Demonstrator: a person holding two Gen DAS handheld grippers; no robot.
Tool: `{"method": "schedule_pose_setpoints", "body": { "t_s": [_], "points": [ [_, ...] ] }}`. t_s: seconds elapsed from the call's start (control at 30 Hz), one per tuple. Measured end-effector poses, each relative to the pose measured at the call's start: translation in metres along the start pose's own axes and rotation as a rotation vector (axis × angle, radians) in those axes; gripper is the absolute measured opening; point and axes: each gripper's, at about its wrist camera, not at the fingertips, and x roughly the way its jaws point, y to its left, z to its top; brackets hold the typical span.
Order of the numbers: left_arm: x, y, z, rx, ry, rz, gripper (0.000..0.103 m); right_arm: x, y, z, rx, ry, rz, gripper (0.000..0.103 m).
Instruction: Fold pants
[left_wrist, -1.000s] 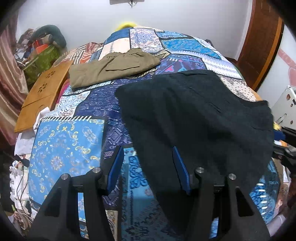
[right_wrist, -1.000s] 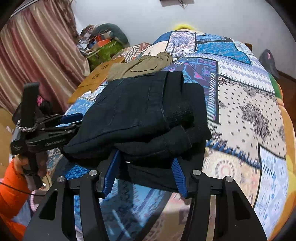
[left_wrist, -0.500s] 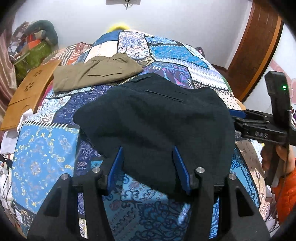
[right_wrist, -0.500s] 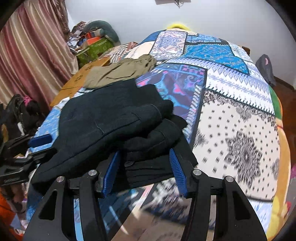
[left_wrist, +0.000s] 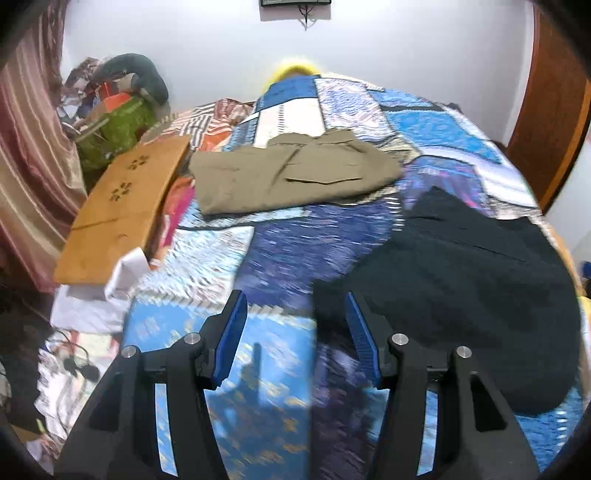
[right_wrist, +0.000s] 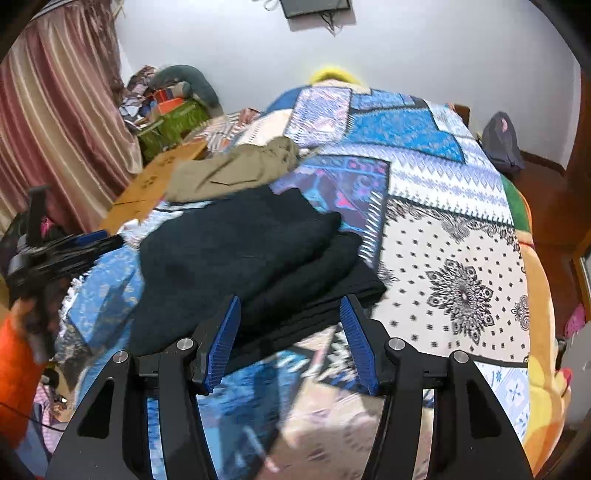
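**A:** How many pants are on the bed (right_wrist: 461, 258)?

**B:** Two. The black pants (right_wrist: 236, 251) are folded into a thick stack of layers near the front edge. The olive pants (left_wrist: 291, 177) are folded flat further back, toward the head of the bed. In my right view the far edge of the black pair hides the near edge of the olive pair, but I can't tell whether they touch. In my left view a strip of the cover shows between them.

**A:** And your tools?

**B:** Two, one in each hand. My left hand-held gripper (left_wrist: 294, 299) is open. Only the cover shows between its two blue pads, and the corner of the black pants is just beyond the right finger. My right hand-held gripper (right_wrist: 290, 301) has just been opening its jaws. The near edge of the black stack shows in the gap between the fingers, but neither pad presses on it, so it holds nothing.

**A:** Can you see one tool from the other?

**B:** Yes. The right camera catches the left one, blurred, beside the black pants at the bed's left edge, with my orange sleeve (right_wrist: 14, 369) below it.

**A:** Anything else nearby?

**B:** One wooden board (left_wrist: 125, 206) with cut-out flowers lies along the bed's left side, beside the olive pants. One dark bag (right_wrist: 502, 144) sits on the floor to the far right.
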Motion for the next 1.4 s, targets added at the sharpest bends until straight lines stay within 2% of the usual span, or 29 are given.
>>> {"method": "schedule_pose_setpoints", "body": {
  "t_s": [0.17, 0.2, 0.3, 0.37, 0.43, 0.5, 0.63, 0.73, 0.9, 1.27, 1.4],
  "points": [
    [0.037, 0.008, 0.005, 0.055, 0.033, 0.043, 0.055, -0.003, 0.030, 0.000, -0.012, -0.015, 0.019, 0.053],
    [0.046, 0.009, 0.006, 0.058, 0.052, 0.034, 0.055, -0.001, 0.035, 0.000, -0.007, -0.017, 0.023, 0.053],
    [0.067, 0.008, 0.005, 0.074, 0.098, -0.023, 0.055, 0.008, 0.045, -0.002, 0.019, -0.014, 0.048, 0.062],
    [0.072, 0.004, 0.003, 0.095, 0.106, -0.042, 0.054, 0.018, 0.051, -0.006, 0.016, 0.002, 0.048, 0.063],
    [0.070, -0.001, 0.001, 0.106, 0.102, -0.055, 0.047, 0.036, 0.058, -0.012, -0.041, 0.057, 0.013, 0.063],
    [0.064, -0.007, -0.003, 0.120, 0.096, -0.067, 0.047, 0.045, 0.059, -0.018, -0.092, 0.076, -0.024, 0.063],
    [0.055, -0.025, -0.016, 0.201, 0.119, -0.088, 0.041, 0.053, 0.035, -0.019, -0.053, 0.109, 0.026, 0.063],
    [0.042, -0.038, -0.024, 0.249, 0.118, -0.102, 0.038, 0.052, 0.021, -0.017, -0.075, 0.110, 0.008, 0.063],
    [0.025, -0.052, -0.029, 0.219, 0.126, -0.171, 0.031, 0.050, 0.001, -0.011, -0.112, 0.109, -0.030, 0.063],
    [0.009, -0.111, -0.022, 0.202, 0.103, -0.274, 0.030, 0.060, -0.060, 0.011, -0.106, 0.090, -0.153, 0.063],
    [0.007, -0.121, -0.019, 0.205, 0.084, -0.249, 0.031, 0.060, -0.077, 0.013, -0.048, 0.081, -0.145, 0.063]
  ]
}}
